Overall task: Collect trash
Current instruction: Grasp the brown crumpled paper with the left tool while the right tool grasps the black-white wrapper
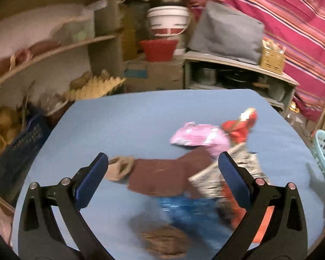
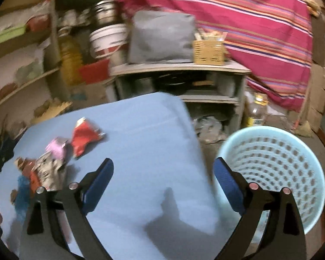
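Observation:
A pile of trash lies on the blue table (image 1: 130, 121): a brown wrapper (image 1: 162, 176), a pink wrapper (image 1: 197, 137), a red wrapper (image 1: 240, 127), a black-and-white printed wrapper (image 1: 212, 179), a blue wrapper (image 1: 188, 212) and a brown crumpled piece (image 1: 164, 240). My left gripper (image 1: 162, 162) is open, just above the brown wrapper. My right gripper (image 2: 163, 169) is open and empty over the table's right edge (image 2: 197, 143). The pile shows at the left in the right wrist view, with the red wrapper (image 2: 84, 137) and pink wrapper (image 2: 57, 149). A light-blue perforated bin (image 2: 275, 169) stands on the floor to the right of the table.
Shelves (image 1: 60, 49) with baskets and egg trays (image 1: 97, 86) stand at left. A low shelf unit (image 2: 179, 82) with pots, a grey bag (image 2: 162, 36) and a wicker box (image 2: 209, 51) stands behind. A striped red cloth (image 2: 249, 28) hangs at right. A bottle (image 2: 257, 112) stands on the floor.

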